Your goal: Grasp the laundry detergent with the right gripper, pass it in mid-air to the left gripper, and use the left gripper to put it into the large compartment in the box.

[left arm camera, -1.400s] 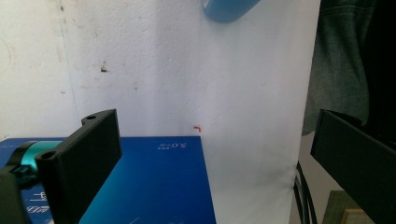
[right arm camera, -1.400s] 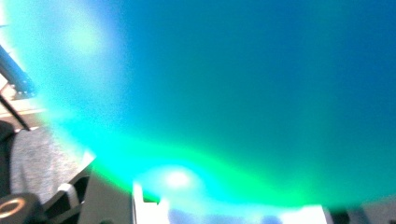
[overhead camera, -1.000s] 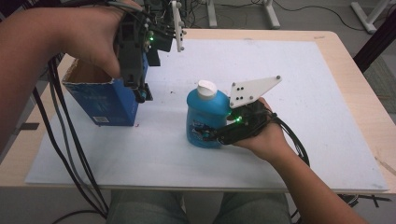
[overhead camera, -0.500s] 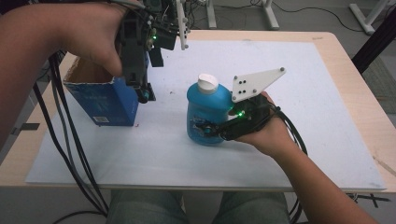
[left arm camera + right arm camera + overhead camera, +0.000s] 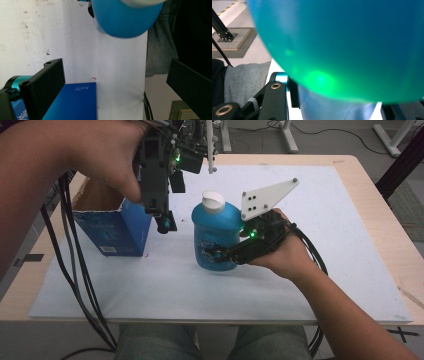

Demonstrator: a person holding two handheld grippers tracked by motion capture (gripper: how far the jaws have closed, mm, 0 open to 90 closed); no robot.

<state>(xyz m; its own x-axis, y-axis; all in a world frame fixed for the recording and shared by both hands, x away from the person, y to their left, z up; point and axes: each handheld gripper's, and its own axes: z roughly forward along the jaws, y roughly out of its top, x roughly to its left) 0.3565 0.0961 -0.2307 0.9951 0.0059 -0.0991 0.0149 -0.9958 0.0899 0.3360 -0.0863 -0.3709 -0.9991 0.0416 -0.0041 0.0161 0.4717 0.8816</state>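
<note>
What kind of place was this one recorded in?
Probably a lab or workshop rather than a home: a plain wooden table covered with a white sheet, metal stand legs and loose cables on the floor behind it.

Bottle [image 5: 218, 232]: smooth, glossy blue plastic with a white plastic cap [image 5: 213, 201]. Box [image 5: 116, 227]: blue printed cardboard, raw brown inside. Worktop [image 5: 385, 215]: pale wood under a matt, faintly stained white sheet [image 5: 320, 195]; tool jaws matt black plastic.
</note>
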